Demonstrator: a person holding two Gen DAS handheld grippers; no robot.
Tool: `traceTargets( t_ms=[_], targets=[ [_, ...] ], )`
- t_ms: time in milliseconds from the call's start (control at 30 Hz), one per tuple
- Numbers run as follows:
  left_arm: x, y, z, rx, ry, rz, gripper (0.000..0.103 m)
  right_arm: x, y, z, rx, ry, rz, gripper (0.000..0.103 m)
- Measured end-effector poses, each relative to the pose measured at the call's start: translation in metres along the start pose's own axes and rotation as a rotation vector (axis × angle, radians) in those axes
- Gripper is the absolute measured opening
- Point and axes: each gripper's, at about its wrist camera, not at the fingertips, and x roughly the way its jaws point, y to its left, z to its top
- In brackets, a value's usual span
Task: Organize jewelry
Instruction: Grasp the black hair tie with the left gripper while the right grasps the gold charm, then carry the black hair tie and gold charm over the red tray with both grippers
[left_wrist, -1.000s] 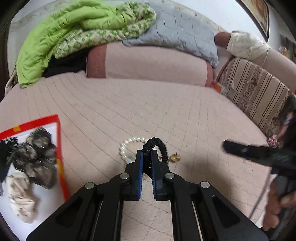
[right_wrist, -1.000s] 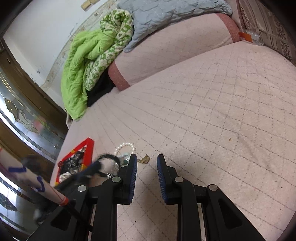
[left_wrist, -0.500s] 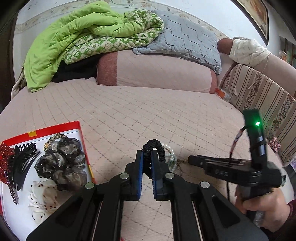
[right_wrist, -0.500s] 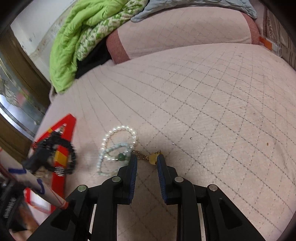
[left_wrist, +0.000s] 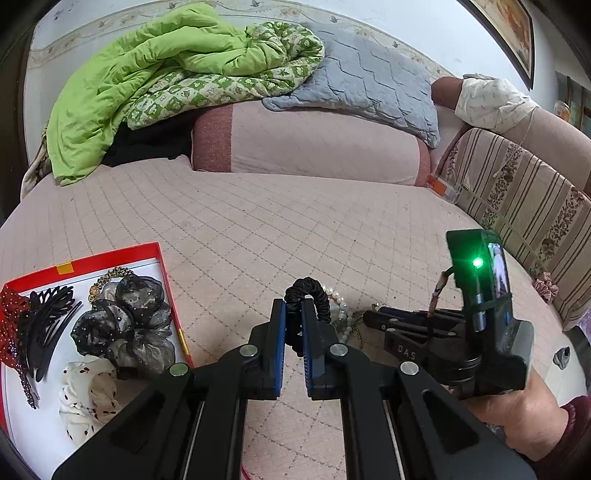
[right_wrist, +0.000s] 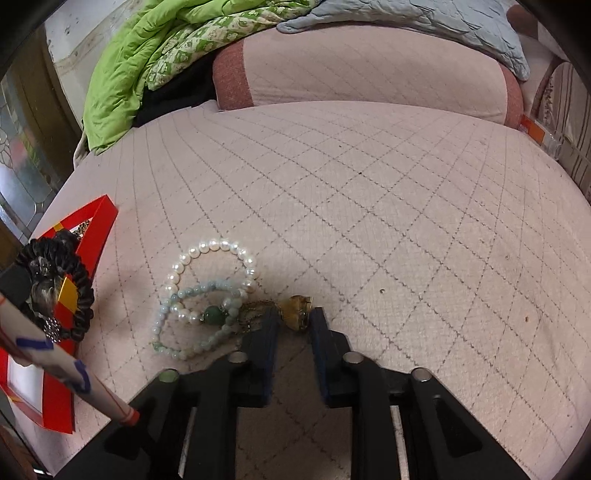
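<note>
Partly hidden, the black scrunchie (left_wrist: 308, 295) is pinched in left jaws; right jaws spread around the gold charm (right_wrist: 297, 312)

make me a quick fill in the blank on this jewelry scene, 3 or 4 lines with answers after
1. The left gripper is shut on a black ____.
2. The gold pendant sits between the fingers of the ____ gripper.
3. The box holding hair accessories has a ____ rim.
4. The pearl bracelet lies on the quilted bed cover, overlapping a pale ____ bead bracelet.

Answers: hair tie; right; red; blue
</note>
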Motion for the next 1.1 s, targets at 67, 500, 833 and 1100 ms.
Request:
traceTargets(
  t_ms=[67, 500, 833, 1100],
  targets=[
    [0.003, -0.001, 0.001, -0.001, 0.005, 0.001, 0.008, -0.003, -0.001, 0.0, 0.004, -0.002, 0.005, 0.018],
    [0.011, -0.012, 0.003, 0.013, 0.007, -0.007, 0.008, -0.071, -0.027, 0.007, 0.104, -0.185, 0.112, 0.018],
    [0.015, -0.016, 0.004, 0.02, 0.013, -0.003, 0.008, -0.079, -0.014, 0.01, 0.084, -0.205, 0.146, 0.018],
    [0.003, -0.006, 0.002, -0.003, -0.008, 0.021, 0.008, -0.08, 0.005, 0.008, 0.054, -0.215, 0.189, 0.018]
  ],
)
